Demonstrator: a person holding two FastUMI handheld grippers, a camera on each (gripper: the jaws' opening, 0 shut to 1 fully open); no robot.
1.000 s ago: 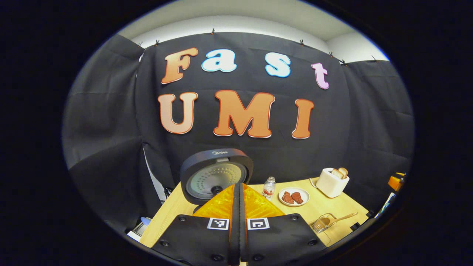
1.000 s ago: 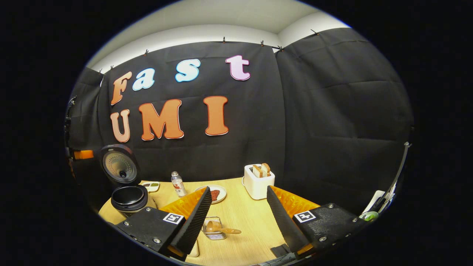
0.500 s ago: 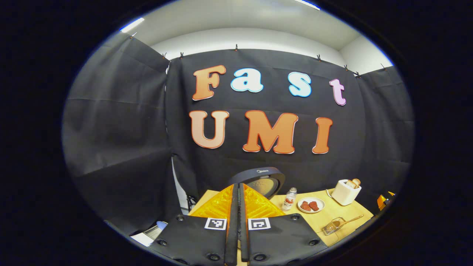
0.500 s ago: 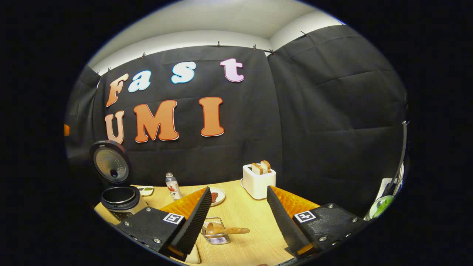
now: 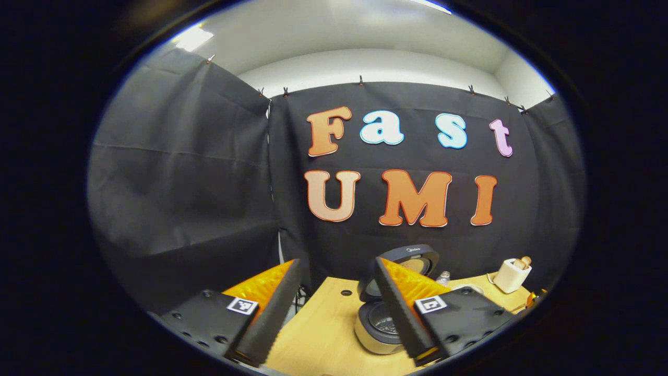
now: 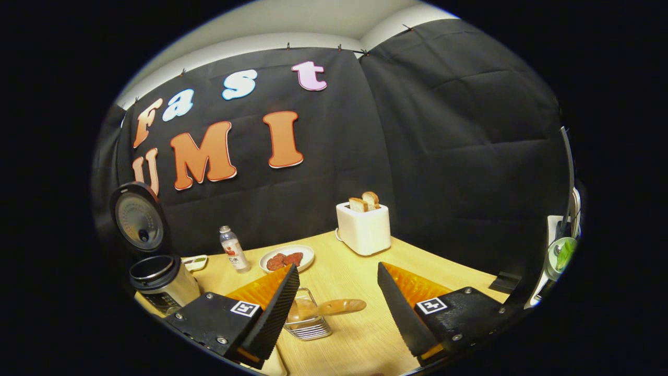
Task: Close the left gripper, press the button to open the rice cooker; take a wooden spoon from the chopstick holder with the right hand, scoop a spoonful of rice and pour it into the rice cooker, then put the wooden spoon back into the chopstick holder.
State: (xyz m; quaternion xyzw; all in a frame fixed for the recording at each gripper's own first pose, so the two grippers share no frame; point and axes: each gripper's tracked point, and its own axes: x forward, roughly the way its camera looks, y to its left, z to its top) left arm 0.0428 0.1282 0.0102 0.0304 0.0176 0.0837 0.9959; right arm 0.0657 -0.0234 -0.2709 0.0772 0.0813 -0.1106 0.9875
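The rice cooker (image 5: 373, 329) stands with its lid (image 5: 412, 257) up, low in the left gripper view, partly behind my right-hand finger (image 5: 396, 308). My left gripper (image 5: 336, 266) is open and holds nothing, above the table's left end. In the right gripper view the cooker (image 6: 162, 282) is at far left, its lid (image 6: 138, 216) raised. The wooden spoon (image 6: 334, 306) lies in the wire chopstick holder (image 6: 310, 326), handle pointing right. My right gripper (image 6: 337, 267) is open above it, and the spoon shows between the fingers, apart from them.
On the wooden table (image 6: 365, 339) are a small bottle (image 6: 232, 249), a plate of red food (image 6: 287, 257), a white toaster (image 6: 364, 227) with bread and a small dish (image 6: 195, 262). The toaster (image 5: 511, 274) also appears at far right in the left gripper view.
My left gripper has gone from shut to open and pulled back to the left of the cooker. The right gripper has tipped down and come nearer the holder, still open.
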